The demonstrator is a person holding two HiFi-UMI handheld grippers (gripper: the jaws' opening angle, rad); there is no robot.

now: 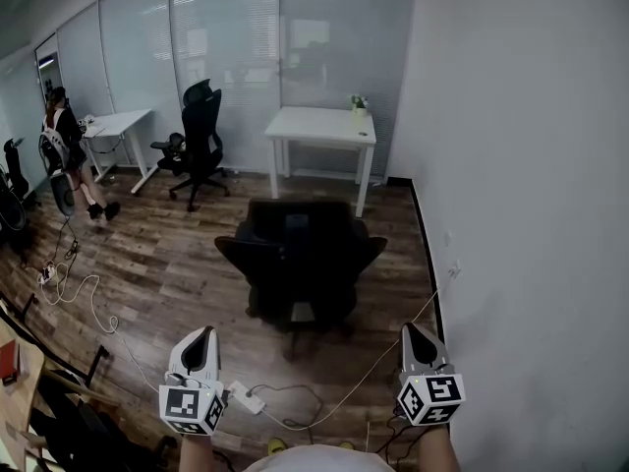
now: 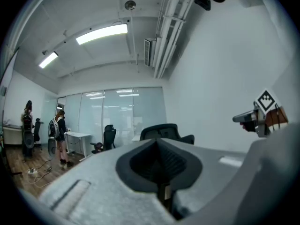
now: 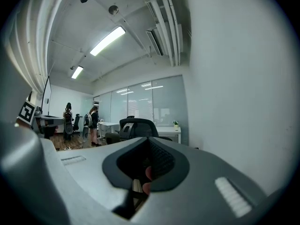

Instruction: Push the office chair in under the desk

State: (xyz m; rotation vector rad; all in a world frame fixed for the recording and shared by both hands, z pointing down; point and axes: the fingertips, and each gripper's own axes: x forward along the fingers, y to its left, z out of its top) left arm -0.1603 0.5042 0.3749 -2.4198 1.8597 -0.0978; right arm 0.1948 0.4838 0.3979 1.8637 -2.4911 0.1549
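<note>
A black office chair [image 1: 300,254] stands on the wooden floor with its back towards me, a short way in front of a white desk [image 1: 322,126] by the glass wall. The chair's top also shows over the jaws in the left gripper view [image 2: 166,132] and the right gripper view [image 3: 137,125]. My left gripper [image 1: 200,347] and right gripper [image 1: 418,340] hang low in the head view, well short of the chair, both shut with nothing between the jaws. The right gripper [image 2: 251,117] also shows at the right of the left gripper view.
A second black chair [image 1: 197,146] and another white desk [image 1: 116,124] stand at the back left, with a person [image 1: 69,150] near them. Cables and a power strip [image 1: 246,397] lie on the floor by my feet. A white wall [image 1: 521,165] runs along the right.
</note>
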